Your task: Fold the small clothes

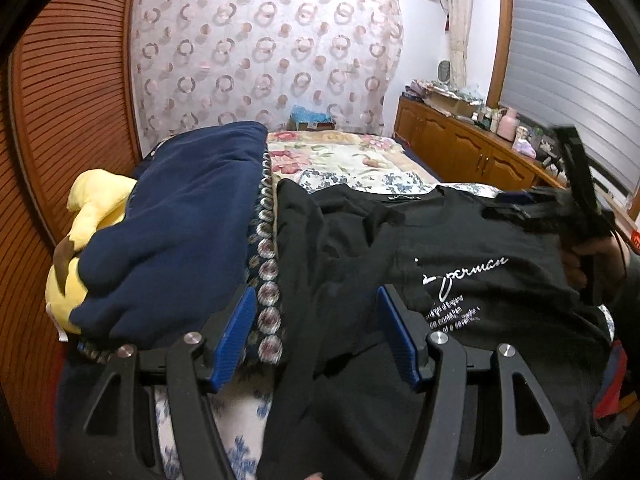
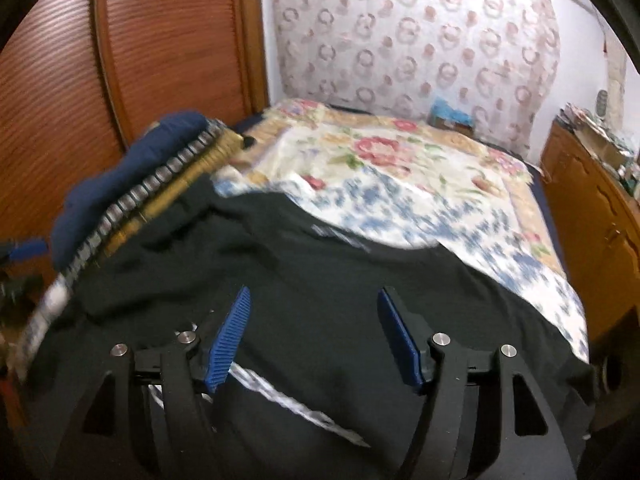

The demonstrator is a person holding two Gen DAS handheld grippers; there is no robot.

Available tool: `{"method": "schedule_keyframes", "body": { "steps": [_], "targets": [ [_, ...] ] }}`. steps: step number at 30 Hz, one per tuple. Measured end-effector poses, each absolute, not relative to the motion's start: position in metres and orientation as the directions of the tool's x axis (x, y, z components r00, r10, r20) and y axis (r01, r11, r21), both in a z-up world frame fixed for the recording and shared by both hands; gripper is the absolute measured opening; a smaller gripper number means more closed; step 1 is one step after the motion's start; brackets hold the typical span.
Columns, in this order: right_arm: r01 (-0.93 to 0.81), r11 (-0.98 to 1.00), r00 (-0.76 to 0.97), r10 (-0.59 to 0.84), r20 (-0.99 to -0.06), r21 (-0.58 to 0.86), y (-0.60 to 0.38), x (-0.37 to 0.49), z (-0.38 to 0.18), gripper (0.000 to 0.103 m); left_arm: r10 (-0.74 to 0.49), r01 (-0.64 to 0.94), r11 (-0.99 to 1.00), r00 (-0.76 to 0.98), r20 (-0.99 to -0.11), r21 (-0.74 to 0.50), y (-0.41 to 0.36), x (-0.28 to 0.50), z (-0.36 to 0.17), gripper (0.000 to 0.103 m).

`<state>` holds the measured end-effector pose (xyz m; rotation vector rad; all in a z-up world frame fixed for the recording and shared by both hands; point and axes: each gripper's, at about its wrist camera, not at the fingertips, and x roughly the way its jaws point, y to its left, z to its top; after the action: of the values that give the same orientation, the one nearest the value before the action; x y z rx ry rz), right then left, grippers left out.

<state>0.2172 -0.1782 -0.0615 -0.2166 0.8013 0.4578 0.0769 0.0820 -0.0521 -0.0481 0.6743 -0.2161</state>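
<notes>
- Left gripper [image 1: 318, 340]: blue ribbed pads [image 1: 236, 338] stood spread apart, nothing pinched. Black fabric lay under the gap, no pad touching it as far as the view showed.
- Right gripper [image 2: 314, 338]: blue pads [image 2: 228, 340] likewise spread wide, empty. It hung over the middle of the shirt; contact with the cloth could not be told, as the frame was motion-blurred.
- Black T-shirt [image 1: 460, 280]: lay front-up on the bed, white script print [image 1: 460, 276] readable from the left wrist view. Collar [image 1: 416, 200] pointed away from the cameras toward the curtained wall, hem toward the person, so the long axis ran near-to-far along the bed.
- Shirt's left-hand side in the left wrist view was bunched, with a sleeve [image 1: 304, 220] rumpled against the patterned trim [image 1: 268, 280] of a bedcover.
- Left gripper was pitched downward over the shirt's left edge, near the trim.
- Right gripper showed in the left wrist view at the shirt's right shoulder, blurred, with the person's hand [image 1: 588, 256] wrapped around its grip.
- Floral bedsheet [image 2: 400, 184] lay exposed beyond the collar.
- Navy blanket [image 1: 192, 216] was piled left of the shirt, with a yellow plush toy [image 1: 88, 216] partly under its far-left edge.
- Wooden slatted door [image 2: 160, 40] stood at left, a wooden cabinet [image 1: 460, 144] with clutter on top at right, and a circle-patterned curtain [image 1: 260, 48] behind the bed.
</notes>
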Motion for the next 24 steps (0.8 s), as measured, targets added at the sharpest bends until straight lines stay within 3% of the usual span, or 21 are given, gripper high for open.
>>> {"method": "schedule_keyframes", "body": {
  "steps": [17, 21, 24],
  "targets": [
    [-0.414, 0.909, 0.55, 0.206, -0.809, -0.051, -0.265, 0.205, -0.118, 0.068, -0.149, 0.195, 0.981, 0.685, -0.713, -0.018, 0.046, 0.169, -0.066, 0.062],
    [-0.404, 0.914, 0.557, 0.222, -0.8, -0.028, -0.269, 0.203, -0.119, 0.069, -0.146, 0.204, 0.979, 0.669, -0.729, -0.009, 0.038, 0.19, -0.064, 0.056],
    [-0.399, 0.916, 0.567, 0.208, -0.797, -0.045, -0.266, 0.201, -0.119, 0.071, -0.124, 0.197, 0.98, 0.649, -0.751, 0.009, 0.034, 0.207, -0.068, 0.045]
  ]
}}
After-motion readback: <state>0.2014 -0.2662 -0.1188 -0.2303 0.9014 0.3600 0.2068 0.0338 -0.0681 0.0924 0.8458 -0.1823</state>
